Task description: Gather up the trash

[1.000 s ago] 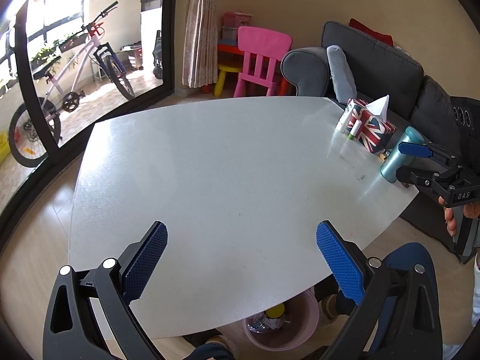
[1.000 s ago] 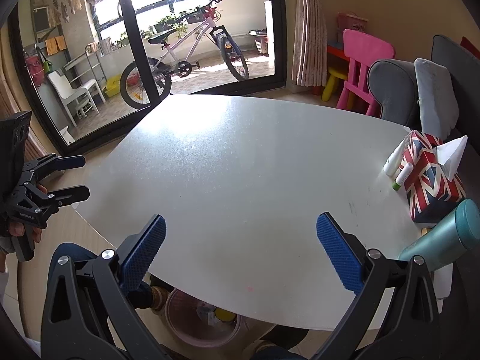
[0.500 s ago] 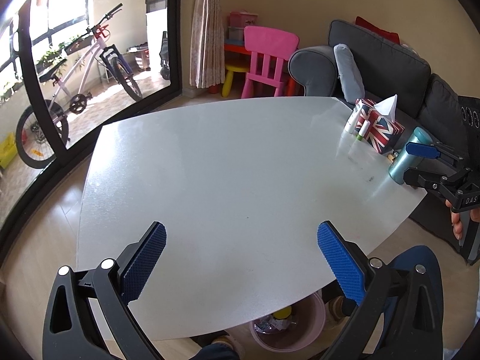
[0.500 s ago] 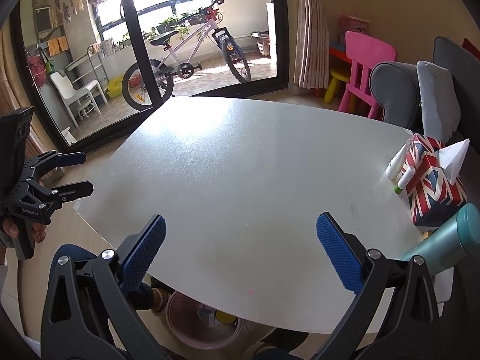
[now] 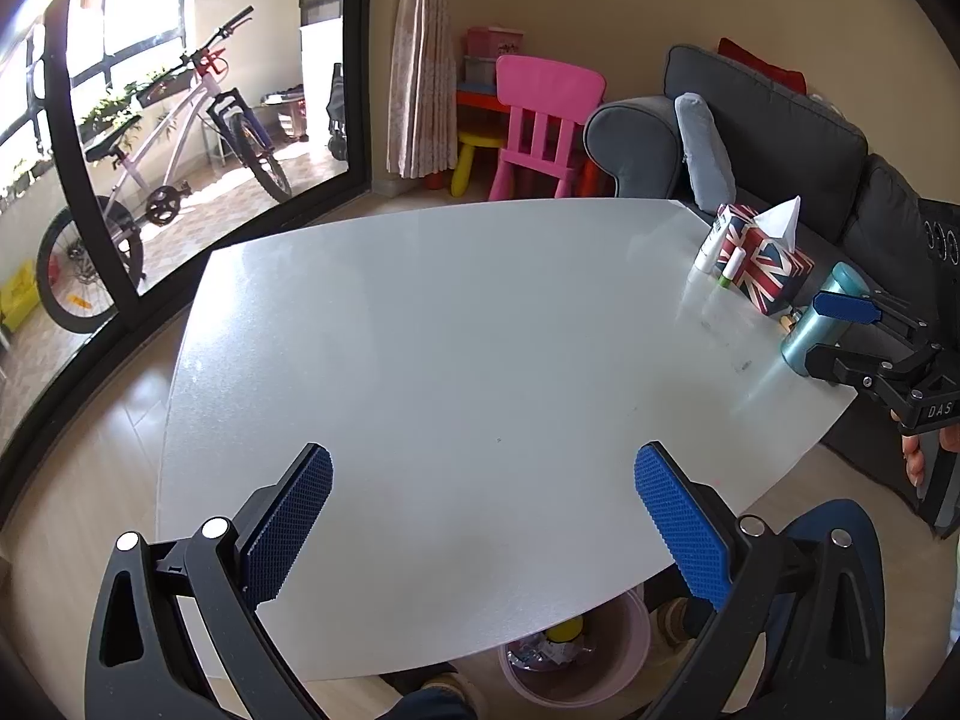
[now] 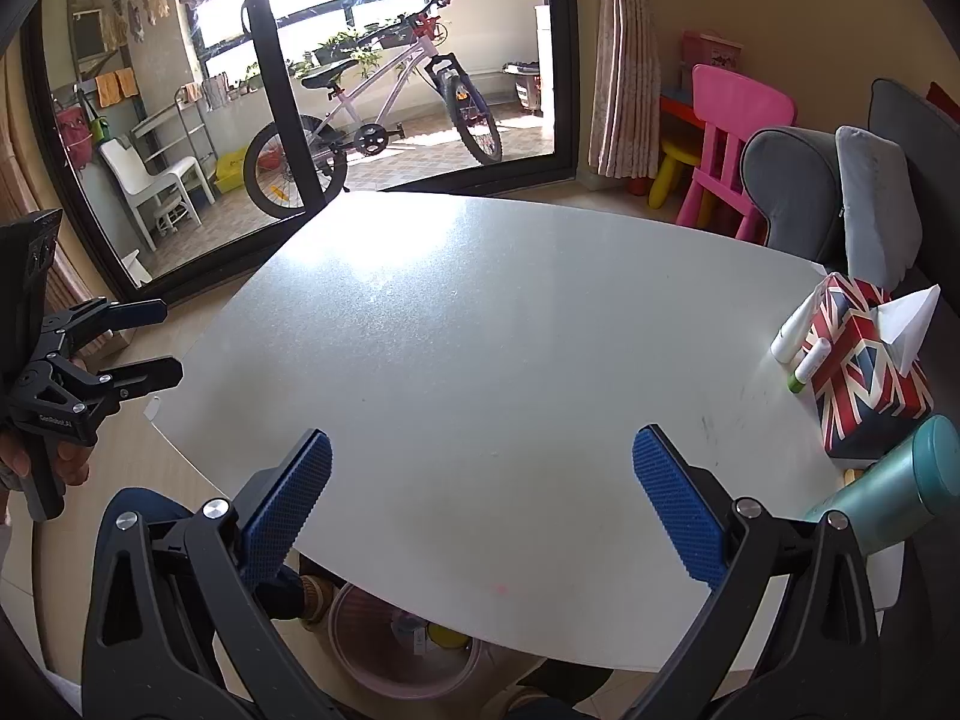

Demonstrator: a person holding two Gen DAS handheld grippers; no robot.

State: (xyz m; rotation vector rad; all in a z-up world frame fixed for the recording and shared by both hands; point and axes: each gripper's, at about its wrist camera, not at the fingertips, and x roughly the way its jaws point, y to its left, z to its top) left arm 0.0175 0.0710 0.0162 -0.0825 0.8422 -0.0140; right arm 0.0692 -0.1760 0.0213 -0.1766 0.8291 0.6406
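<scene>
1. The round pink plastic trash bin (image 5: 576, 654) sits on the floor under the near edge of the surface, with scraps and something yellow inside.
2. Over the last second both views pull back and up slightly; nothing on the pale frosted surface (image 5: 450, 330) moves.
3. The left tool (image 5: 483, 516) is wide open and empty; the right tool (image 6: 480, 504) likewise.
4. At far right stand the Union Jack tissue box (image 6: 864, 372), white tubes and a teal bottle (image 6: 888, 492), none obviously trash. Collection looks finished.
</scene>
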